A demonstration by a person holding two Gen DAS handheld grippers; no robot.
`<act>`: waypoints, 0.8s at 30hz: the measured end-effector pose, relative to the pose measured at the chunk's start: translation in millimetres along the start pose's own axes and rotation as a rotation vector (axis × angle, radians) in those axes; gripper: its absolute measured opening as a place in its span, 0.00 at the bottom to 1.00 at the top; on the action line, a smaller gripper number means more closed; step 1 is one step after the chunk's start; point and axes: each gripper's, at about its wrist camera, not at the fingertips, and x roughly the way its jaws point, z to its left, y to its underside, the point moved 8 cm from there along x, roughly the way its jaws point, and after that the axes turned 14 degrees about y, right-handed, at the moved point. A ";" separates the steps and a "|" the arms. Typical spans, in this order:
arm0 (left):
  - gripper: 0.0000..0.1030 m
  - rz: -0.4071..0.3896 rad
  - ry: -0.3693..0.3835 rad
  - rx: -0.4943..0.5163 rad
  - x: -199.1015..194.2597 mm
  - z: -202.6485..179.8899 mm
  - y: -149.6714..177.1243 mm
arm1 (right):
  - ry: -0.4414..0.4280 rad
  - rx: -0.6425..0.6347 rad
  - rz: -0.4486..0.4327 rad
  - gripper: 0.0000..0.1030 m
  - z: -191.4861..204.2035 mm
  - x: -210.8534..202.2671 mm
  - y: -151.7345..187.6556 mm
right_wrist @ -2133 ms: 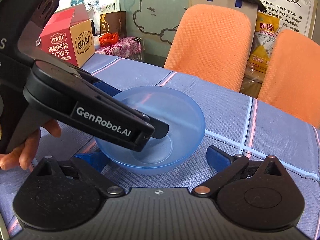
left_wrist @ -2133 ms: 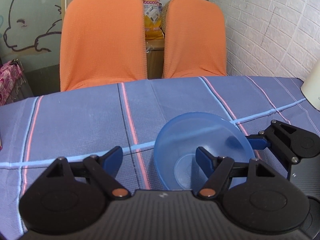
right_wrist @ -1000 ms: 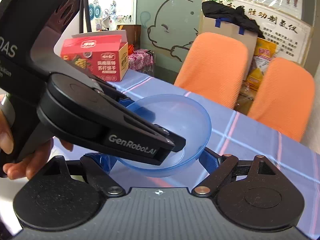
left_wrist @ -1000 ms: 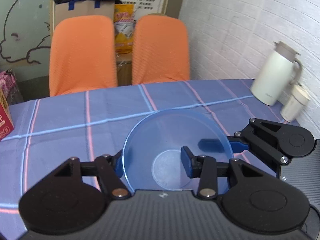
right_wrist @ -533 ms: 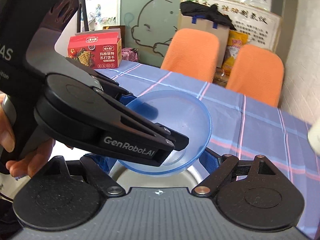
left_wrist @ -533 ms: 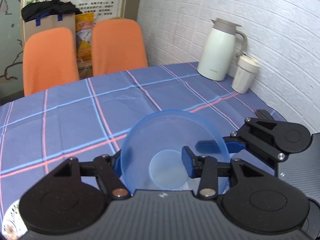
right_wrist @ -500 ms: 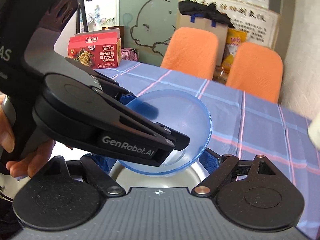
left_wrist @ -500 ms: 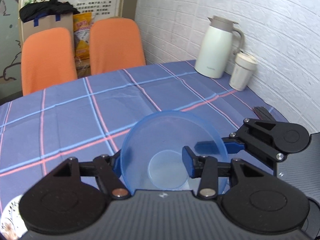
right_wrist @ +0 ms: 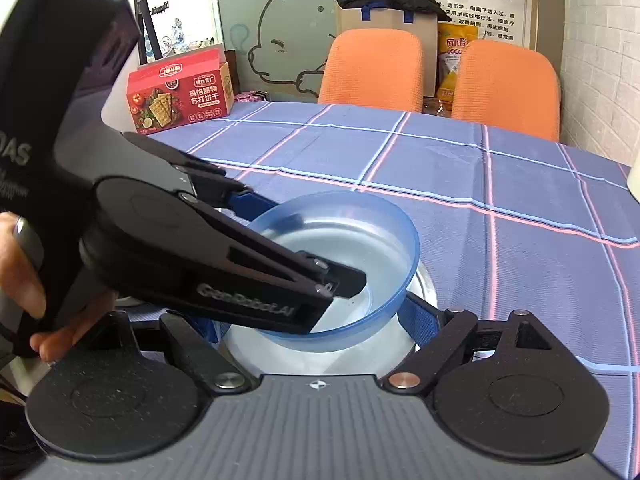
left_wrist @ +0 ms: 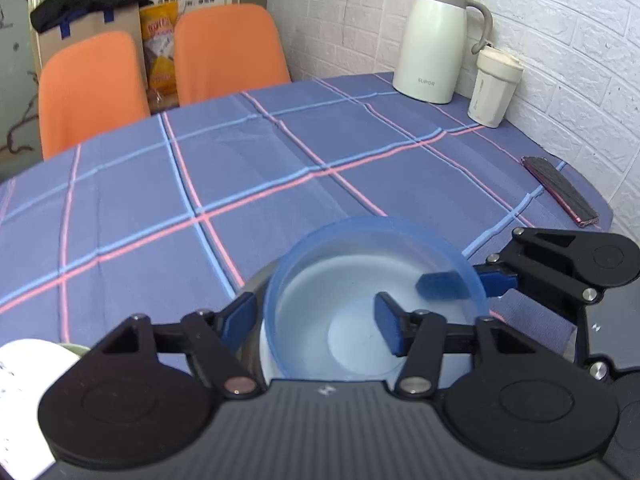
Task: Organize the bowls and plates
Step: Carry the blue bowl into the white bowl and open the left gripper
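Note:
A translucent blue bowl (left_wrist: 340, 276) (right_wrist: 372, 236) is held just above the table by both grippers. My left gripper (left_wrist: 316, 316) is shut on its wall, one finger inside and one outside the rim. In the right wrist view it reaches in from the left. My right gripper (right_wrist: 310, 320) is shut across the bowl's lower body, with a finger on each outer side. Under the blue bowl sits a steel bowl (right_wrist: 425, 282), and the blue one hangs partly inside it. Whether the two touch is hidden.
A white plate (left_wrist: 24, 372) lies at the lower left edge. A cream thermos (left_wrist: 436, 40), a cup (left_wrist: 494, 88) and a phone (left_wrist: 560, 188) stand along the brick wall. A red cracker box (right_wrist: 180, 92) sits at the far left, and two orange chairs (right_wrist: 372, 68) stand behind the table.
Both grippers closed on the blue bowl, lifted it off the cloth and carried it toward the near table edge. It has now come down over the steel bowl.

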 end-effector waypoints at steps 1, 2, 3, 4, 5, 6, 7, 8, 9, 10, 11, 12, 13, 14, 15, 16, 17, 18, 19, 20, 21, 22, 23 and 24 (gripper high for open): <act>0.69 -0.003 0.020 -0.014 0.1 0.4 0.6 | 0.000 0.009 -0.001 0.74 -1.3 -1.7 0.6; 0.70 -0.013 0.031 -0.021 -1.0 0.9 1.1 | -0.005 0.019 -0.003 0.74 -2.1 -4.5 1.9; 0.73 -0.021 0.040 -0.022 -2.1 0.9 1.2 | -0.008 0.025 -0.005 0.74 -2.7 -7.8 4.3; 0.74 -0.027 0.047 -0.022 -3.0 0.9 1.1 | -0.008 0.023 -0.006 0.74 -2.7 -10.6 6.5; 0.75 -0.033 0.050 -0.022 -4.1 0.5 0.9 | 0.000 0.016 -0.004 0.74 -2.8 -12.9 8.3; 0.75 -0.036 0.053 -0.022 -5.4 0.3 0.8 | 0.013 0.004 0.000 0.74 -2.2 -14.9 10.4; 0.75 -0.040 0.059 -0.023 -7.0 -0.2 0.6 | 0.026 -0.012 0.002 0.74 -1.4 -17.3 12.3; 0.75 -0.047 0.066 -0.025 -9.7 -0.8 0.7 | 0.035 -0.027 0.000 0.74 -1.3 -20.5 15.0; 0.75 -0.053 0.074 -0.025 -12.1 -1.2 0.5 | 0.039 -0.036 0.000 0.74 -1.1 -23.5 18.5; 0.75 -0.060 0.078 -0.024 -14.2 -1.4 0.2 | 0.045 -0.040 0.001 0.74 -1.7 -26.3 20.9; 0.75 -0.069 0.077 -0.023 -17.0 -1.4 -0.7 | 0.050 -0.039 0.002 0.74 -2.0 -28.7 22.4; 0.75 -0.076 0.075 -0.025 -18.9 -1.2 -1.6 | 0.053 -0.036 0.001 0.74 -2.9 -31.7 24.2; 0.75 -0.084 0.072 -0.029 -21.5 -0.9 -2.4 | 0.057 -0.031 -0.003 0.74 -4.0 -35.0 25.6; 0.75 -0.096 0.073 -0.035 -24.8 -1.0 -3.4 | 0.063 -0.024 -0.011 0.74 -5.1 -39.1 26.8; 0.75 -0.109 0.073 -0.040 -28.8 -1.1 -4.2 | 0.070 -0.013 -0.023 0.74 -6.0 -43.4 28.0; 0.75 -0.121 0.073 -0.043 -32.5 -1.4 -4.7 | 0.075 0.002 -0.034 0.74 -7.3 -48.1 30.0; 0.75 -0.135 0.067 -0.046 -36.8 -1.6 -5.4 | 0.080 0.019 -0.042 0.74 -8.8 -52.0 31.5; 0.75 -0.147 0.052 -0.051 -40.2 -1.5 -5.5 | 0.091 0.040 -0.055 0.74 -10.3 -55.3 33.8; 0.75 -0.157 0.037 -0.056 -42.7 -1.3 -5.4 | 0.105 0.061 -0.069 0.74 -11.2 -58.5 34.4; 0.75 -0.169 0.023 -0.064 -45.4 -0.7 -5.1 | 0.119 0.082 -0.086 0.75 -12.4 -61.1 35.3; 0.75 -0.173 0.013 -0.073 -46.7 -0.5 -4.1 | 0.129 0.106 -0.101 0.75 -13.3 -63.0 35.9; 0.75 -0.170 0.000 -0.086 -47.7 -0.1 -2.5 | 0.134 0.131 -0.113 0.75 -14.5 -63.9 36.4; 0.76 -0.169 -0.015 -0.097 -48.6 0.9 -0.8 | 0.138 0.165 -0.123 0.75 -16.0 -63.4 36.0; 0.76 -0.173 -0.032 -0.107 -50.3 2.5 0.9 | 0.146 0.199 -0.130 0.75 -19.0 -62.0 35.8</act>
